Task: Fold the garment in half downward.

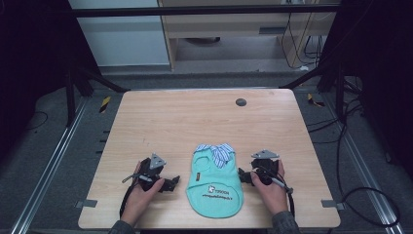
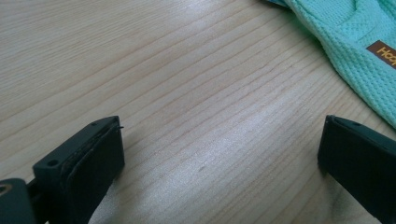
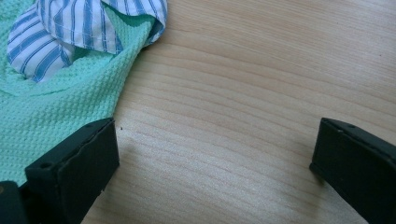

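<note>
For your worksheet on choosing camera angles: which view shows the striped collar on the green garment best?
The right gripper view: the striped collar is close and sharp, its blue and white stripes clear against the green garment. The high view shows the collar small, at the garment's far end. The left gripper view catches just a green edge.

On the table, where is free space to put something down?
The table is bare from the small green garment back to the dark round spot. The near edge is crowded: left gripper and right gripper flank the garment.
</note>
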### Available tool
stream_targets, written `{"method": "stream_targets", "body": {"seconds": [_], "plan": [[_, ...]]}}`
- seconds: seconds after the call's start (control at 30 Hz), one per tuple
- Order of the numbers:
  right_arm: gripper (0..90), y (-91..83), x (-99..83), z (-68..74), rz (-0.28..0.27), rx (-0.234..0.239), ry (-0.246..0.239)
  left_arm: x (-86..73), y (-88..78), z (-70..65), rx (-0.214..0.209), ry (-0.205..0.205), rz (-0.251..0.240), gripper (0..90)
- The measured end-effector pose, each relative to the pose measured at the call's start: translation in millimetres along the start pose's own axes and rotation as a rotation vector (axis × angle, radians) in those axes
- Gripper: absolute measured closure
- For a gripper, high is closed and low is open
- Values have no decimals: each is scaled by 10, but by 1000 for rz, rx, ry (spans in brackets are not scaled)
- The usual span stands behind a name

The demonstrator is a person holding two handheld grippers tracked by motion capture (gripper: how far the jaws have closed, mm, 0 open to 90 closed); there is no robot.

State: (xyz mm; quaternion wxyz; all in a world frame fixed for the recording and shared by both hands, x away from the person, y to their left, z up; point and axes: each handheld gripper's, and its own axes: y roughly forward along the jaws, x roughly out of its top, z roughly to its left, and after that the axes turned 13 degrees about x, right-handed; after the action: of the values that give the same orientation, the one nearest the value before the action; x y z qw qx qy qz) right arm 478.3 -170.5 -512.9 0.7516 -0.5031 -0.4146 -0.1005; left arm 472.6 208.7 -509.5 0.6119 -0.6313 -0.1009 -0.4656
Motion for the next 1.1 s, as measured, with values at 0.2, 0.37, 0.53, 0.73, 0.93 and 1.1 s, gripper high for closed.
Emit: {"method": "stream_targets", "body": {"seconds": [0.2,0.37,0.53,0.73,0.93,1.1], "plan": [[14,-12,-6,10,1,10,-1,18,3,-6,4,-2,12,0],[67,-55,8,46,48,56,-45,186,-30,10,-60,26,66,49],[115,-101,227,49,146,100,-156,489,23,83,-84,69,79,48],[308,-8,628,-25,168,142,-194,884,197,161,-72,114,80,115],[584,128,959,-1,154,188,-248,1160,379,138,-123,93,74,277],[741,286,1076,22,147,198,-266,1310,504,41,-136,79,65,414]]}}
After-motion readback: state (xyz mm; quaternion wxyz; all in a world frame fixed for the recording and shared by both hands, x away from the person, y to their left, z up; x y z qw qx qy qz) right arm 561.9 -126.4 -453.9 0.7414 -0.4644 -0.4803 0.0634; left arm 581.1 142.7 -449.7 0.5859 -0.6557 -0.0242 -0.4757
